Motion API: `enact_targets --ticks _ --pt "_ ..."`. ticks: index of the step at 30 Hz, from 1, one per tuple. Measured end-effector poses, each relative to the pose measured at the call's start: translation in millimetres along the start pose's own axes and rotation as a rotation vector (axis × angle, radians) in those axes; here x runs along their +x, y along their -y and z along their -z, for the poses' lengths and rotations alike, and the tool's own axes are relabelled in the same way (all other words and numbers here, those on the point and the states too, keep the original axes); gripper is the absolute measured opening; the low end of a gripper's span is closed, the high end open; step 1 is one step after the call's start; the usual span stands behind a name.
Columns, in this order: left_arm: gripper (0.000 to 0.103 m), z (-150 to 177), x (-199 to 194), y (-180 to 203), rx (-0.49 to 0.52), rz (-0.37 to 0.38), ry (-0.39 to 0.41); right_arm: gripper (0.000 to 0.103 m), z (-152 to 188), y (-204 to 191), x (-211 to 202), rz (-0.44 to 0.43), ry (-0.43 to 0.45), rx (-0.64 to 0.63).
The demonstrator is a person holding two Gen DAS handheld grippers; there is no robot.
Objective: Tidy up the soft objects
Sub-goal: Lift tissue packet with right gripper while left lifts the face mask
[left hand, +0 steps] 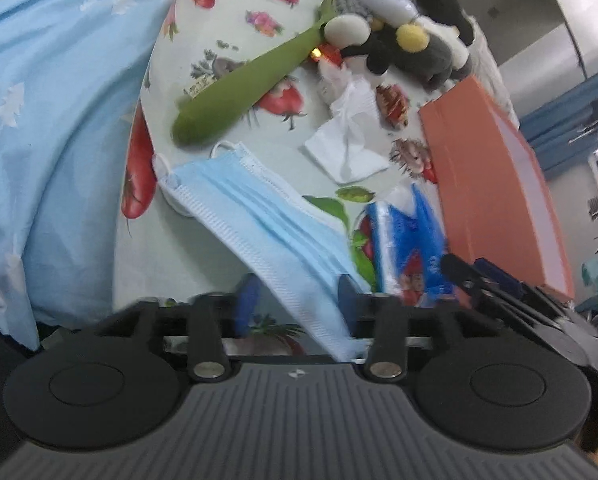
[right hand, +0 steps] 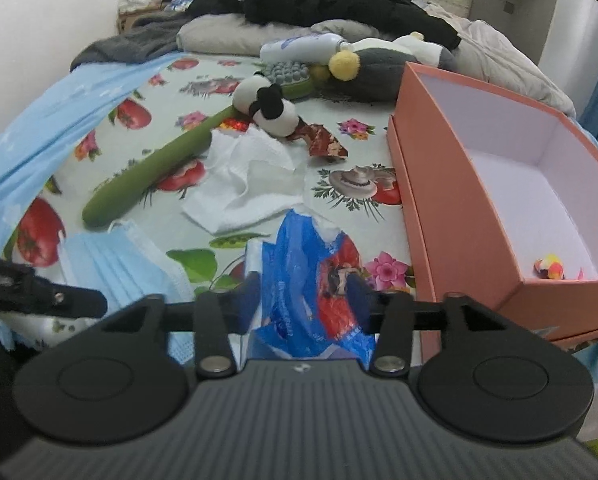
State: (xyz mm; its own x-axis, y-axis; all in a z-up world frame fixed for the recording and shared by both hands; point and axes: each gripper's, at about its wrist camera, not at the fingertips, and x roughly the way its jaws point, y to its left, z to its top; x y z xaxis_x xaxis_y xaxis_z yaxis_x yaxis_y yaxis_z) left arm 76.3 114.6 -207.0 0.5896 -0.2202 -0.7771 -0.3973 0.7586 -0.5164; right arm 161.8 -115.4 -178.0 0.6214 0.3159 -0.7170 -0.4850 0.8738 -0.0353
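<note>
The left tongs [left hand: 295, 296] stand wide apart low in the left wrist view, and the near end of a blue face mask [left hand: 259, 216] runs down between the two fingers; one edge lies against the right finger, but the fingers do not pinch it. The mask stretches from the middle of that frame toward the lower centre, lying on a bed sheet [left hand: 235, 28] printed with tomatoes and flowers.

The right tongs [right hand: 305, 300] are also open wide, with a crumpled blue plastic bag [right hand: 299, 264] sitting between the fingers at lower centre of the right wrist view; whether the fingers press on it cannot be told.

At the right of that frame stands an open orange box [right hand: 451, 184], with a small colourful ball [right hand: 551, 268] in its near corner. A white cloth [right hand: 251, 176] lies at centre, a long green brush [right hand: 151, 176] to its left, and a panda toy [right hand: 267, 108] above it. A light blue blanket [right hand: 39, 128] fills the left edge.
</note>
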Motion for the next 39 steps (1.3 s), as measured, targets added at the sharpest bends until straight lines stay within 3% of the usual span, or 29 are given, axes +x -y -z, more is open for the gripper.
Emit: enact_targets --ticks 6,7,9,13,19,33,39 --pt "0.061 3.0 -3.2 13.8 -0.034 -0.017 0.031 0.054 4.6 7.2 28.6 -0.122 -0.04 0.021" --pt "0.062 2.9 -1.7 16.3 -0.039 -0.026 0.034 0.049 5.2 6.4 33.7 -0.13 -0.056 0.022" --pt "0.062 3.2 1.5 20.8 -0.049 -0.046 0.04 0.028 8.5 4.0 41.3 -0.115 -0.083 0.007" --pt "0.062 4.2 13.4 23.5 -0.064 -0.07 0.032 0.019 12.5 1.0 36.6 -0.126 -0.072 -0.028" --pt "0.063 4.3 30.4 23.5 -0.057 -0.15 0.008 0.019 19.8 -3.6 27.4 -0.163 -0.088 -0.047" --pt "0.063 -1.9 46.0 21.2 -0.071 -0.127 0.01 0.019 28.4 -16.4 24.5 -0.239 -0.137 -0.067" --pt "0.047 -2.2 50.7 21.9 -0.058 -0.135 0.014 0.019 30.1 -13.4 26.3 -0.25 -0.141 -0.047"
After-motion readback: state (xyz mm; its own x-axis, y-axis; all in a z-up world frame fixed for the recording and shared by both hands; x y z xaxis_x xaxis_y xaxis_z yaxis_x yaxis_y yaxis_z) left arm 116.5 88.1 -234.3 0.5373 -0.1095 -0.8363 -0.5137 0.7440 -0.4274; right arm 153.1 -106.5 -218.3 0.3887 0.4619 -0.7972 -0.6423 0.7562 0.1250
